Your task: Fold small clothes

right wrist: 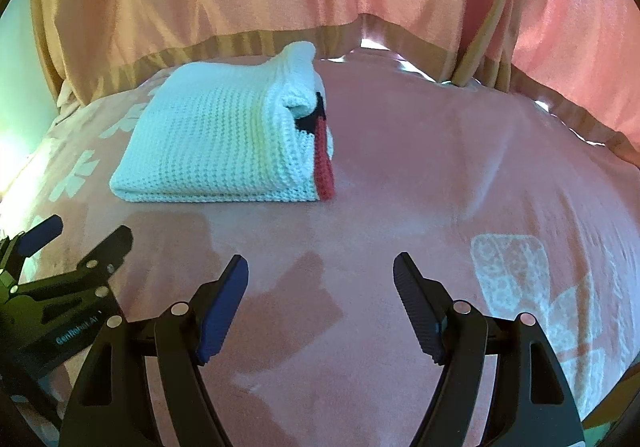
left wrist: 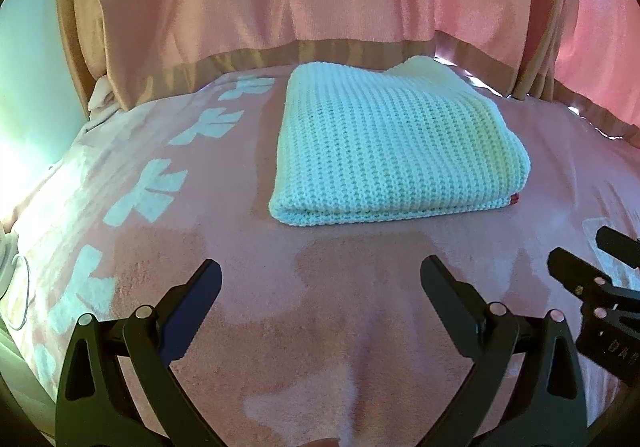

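Observation:
A white knitted garment [left wrist: 396, 151] lies folded into a thick rectangle on the pink blanket [left wrist: 320, 287]. In the right wrist view the garment [right wrist: 216, 143] shows red and dark trim along its right edge. My left gripper [left wrist: 320, 271] is open and empty, a short way in front of the garment's near edge. My right gripper [right wrist: 320, 267] is open and empty, in front of and to the right of the garment. The right gripper also shows at the right edge of the left wrist view [left wrist: 584, 251], and the left gripper shows at the left of the right wrist view [right wrist: 86, 233].
Pink curtains with a tan border [left wrist: 320, 7] hang close behind the bed. The blanket has white printed characters [left wrist: 144, 199] on the left and a white printed pattern [right wrist: 532, 299] on the right. A white cable [left wrist: 20, 287] lies at the far left edge.

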